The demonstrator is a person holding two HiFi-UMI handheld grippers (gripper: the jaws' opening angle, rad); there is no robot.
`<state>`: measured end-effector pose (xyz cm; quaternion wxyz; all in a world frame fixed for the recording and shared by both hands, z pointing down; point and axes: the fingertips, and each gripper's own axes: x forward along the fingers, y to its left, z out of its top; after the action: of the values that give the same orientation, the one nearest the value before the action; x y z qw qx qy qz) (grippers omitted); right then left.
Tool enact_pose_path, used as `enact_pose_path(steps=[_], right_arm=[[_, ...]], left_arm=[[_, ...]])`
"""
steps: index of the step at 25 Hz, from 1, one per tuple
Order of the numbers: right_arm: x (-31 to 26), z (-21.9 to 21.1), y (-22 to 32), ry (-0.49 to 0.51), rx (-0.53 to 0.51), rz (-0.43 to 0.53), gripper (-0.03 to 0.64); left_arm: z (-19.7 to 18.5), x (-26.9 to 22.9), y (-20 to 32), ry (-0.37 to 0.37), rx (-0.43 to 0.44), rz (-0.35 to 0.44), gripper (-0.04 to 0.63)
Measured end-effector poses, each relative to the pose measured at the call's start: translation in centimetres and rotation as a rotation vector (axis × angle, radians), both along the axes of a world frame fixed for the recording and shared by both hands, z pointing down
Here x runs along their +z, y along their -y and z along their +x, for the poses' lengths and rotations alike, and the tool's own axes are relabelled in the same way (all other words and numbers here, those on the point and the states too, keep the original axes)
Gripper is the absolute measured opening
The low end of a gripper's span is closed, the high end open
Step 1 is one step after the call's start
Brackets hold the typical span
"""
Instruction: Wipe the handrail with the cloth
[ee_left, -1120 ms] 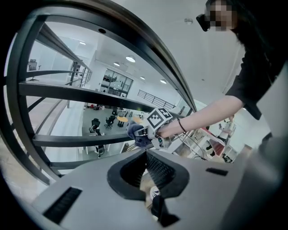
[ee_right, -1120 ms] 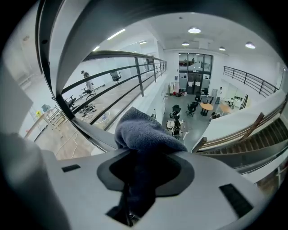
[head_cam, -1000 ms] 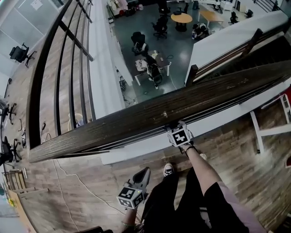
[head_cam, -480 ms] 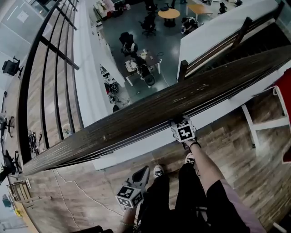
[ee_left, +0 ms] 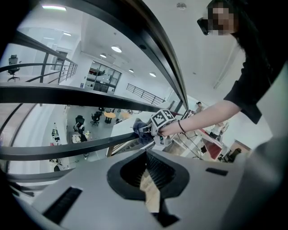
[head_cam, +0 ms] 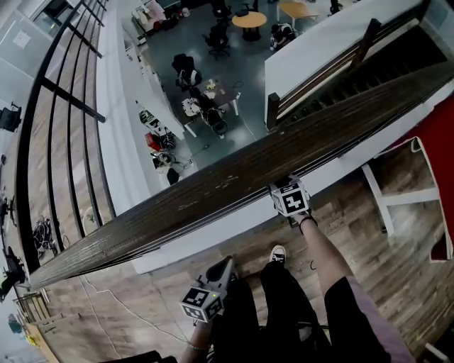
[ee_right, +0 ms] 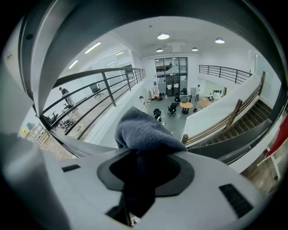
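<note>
The cloth [ee_right: 145,130] – a grey-blue fleece rag – is bunched between the fingers of the right gripper [ee_right: 147,152], which are clenched on it, with a rounded wad bulging out past the tips. In the head view the right gripper [head_cam: 285,187] sits at the near edge of the dark wooden handrail [head_cam: 177,205], which runs on a slant from lower left to upper right. Whether the cloth presses on the wood cannot be told.

The right forearm [head_cam: 320,257] is bare and stretched forward and up to the rail, a dark band [head_cam: 306,221] round the wrist. The gripper's marker cube [head_cam: 291,199] faces up, bearing a black-and-white square pattern.

The left gripper [head_cam: 221,271] hangs low beside the person's black trousers, well short of the rail, its tips aimed toward it. Its fingers [ee_left: 155,173] are closed together on nothing. From there the cloth [ee_left: 139,132] shows as a dark blue lump ahead of the right gripper [ee_left: 146,130].

Beyond the rail lies a lower floor with office chairs [head_cam: 186,64] and a round orange table [head_cam: 250,19].
</note>
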<state>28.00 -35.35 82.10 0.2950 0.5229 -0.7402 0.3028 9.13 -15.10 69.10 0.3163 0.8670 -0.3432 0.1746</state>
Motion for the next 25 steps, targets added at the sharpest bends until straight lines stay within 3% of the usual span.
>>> enact_pose_path(steps=[8,17,21,25], right_arm=[[-0.3,10.0,2.0,-0.009,0.085,0.022,0.103],[-0.2,19.6,2.4,-0.051,0.211,0.015,0.103],[0.3,21.6,1.3,-0.052,0.287,-0.031,0.103],[-0.4,20.2,-1.0,-0.041,0.283,-0.037,0.103]], left_arm=[[6.9,-0.6,2.4,-0.003,0.063,0.005,0.002],[9.5,-0.6,2.2,0.028,0.085,-0.030,0.002],[9.3,-0.3,2.1,0.037,0.072,-0.001,0.002],[8.2,-1.3,1.8,0.031,0.051,0.015,0.002]])
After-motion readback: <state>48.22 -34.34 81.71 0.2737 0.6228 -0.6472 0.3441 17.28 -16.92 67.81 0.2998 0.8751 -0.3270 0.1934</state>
